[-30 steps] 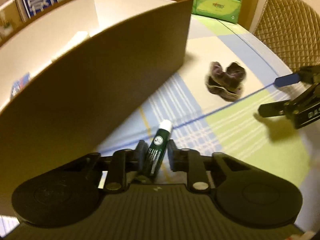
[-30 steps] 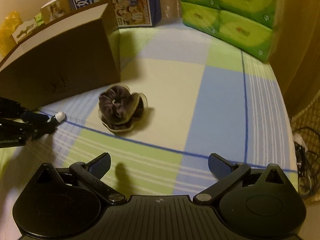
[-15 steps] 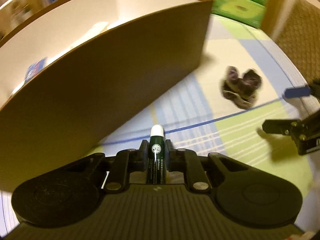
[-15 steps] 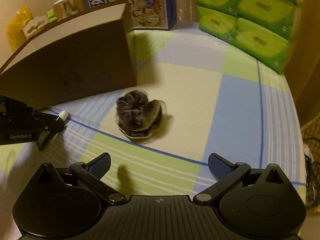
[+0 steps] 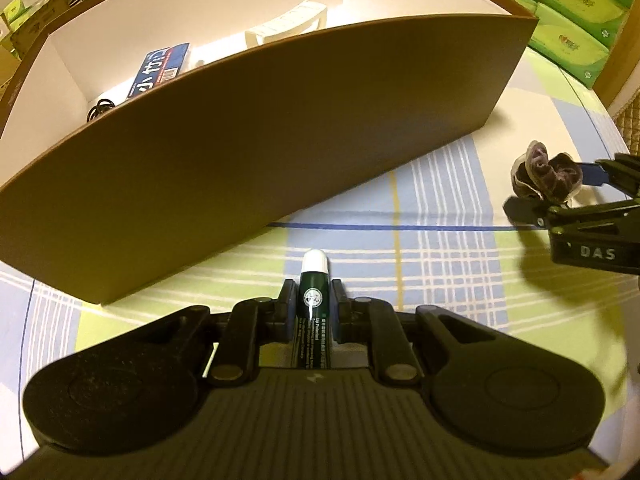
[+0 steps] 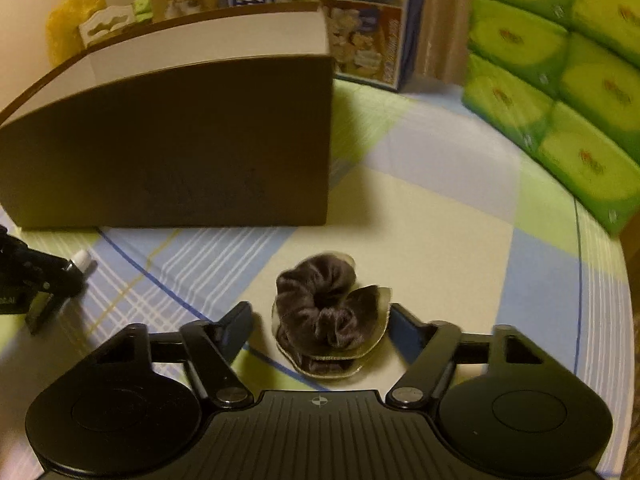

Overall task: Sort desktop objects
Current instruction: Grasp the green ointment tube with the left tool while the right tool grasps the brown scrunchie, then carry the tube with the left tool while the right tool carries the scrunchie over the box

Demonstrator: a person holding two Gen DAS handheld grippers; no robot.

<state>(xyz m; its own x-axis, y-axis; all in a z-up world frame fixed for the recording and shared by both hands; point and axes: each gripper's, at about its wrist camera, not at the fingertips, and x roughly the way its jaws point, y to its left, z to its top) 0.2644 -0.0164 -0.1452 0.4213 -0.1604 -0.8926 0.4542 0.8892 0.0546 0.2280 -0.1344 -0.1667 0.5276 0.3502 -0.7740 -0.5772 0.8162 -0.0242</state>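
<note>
My left gripper (image 5: 314,300) is shut on a dark green lip balm tube (image 5: 313,300) with a white cap, held in front of the near wall of a brown cardboard box (image 5: 248,140). In the right wrist view the left gripper (image 6: 60,276) and the tube's cap (image 6: 81,258) show at the far left. My right gripper (image 6: 320,324) is open, its fingers on either side of a dark brown scrunchie (image 6: 326,312) lying on the checked tablecloth. The scrunchie (image 5: 544,176) and right gripper (image 5: 560,196) show at the right of the left wrist view.
The box (image 6: 180,140) holds a blue card (image 5: 160,68), a white item (image 5: 288,24) and a black coil (image 5: 100,108). Green tissue packs (image 6: 560,80) stack at the right. A printed carton (image 6: 360,32) stands behind the box. A quilted chair back (image 5: 628,112) is beyond the table edge.
My left gripper has risen with the tube, so the box's inside shows. My right gripper has moved forward and now straddles the scrunchie.
</note>
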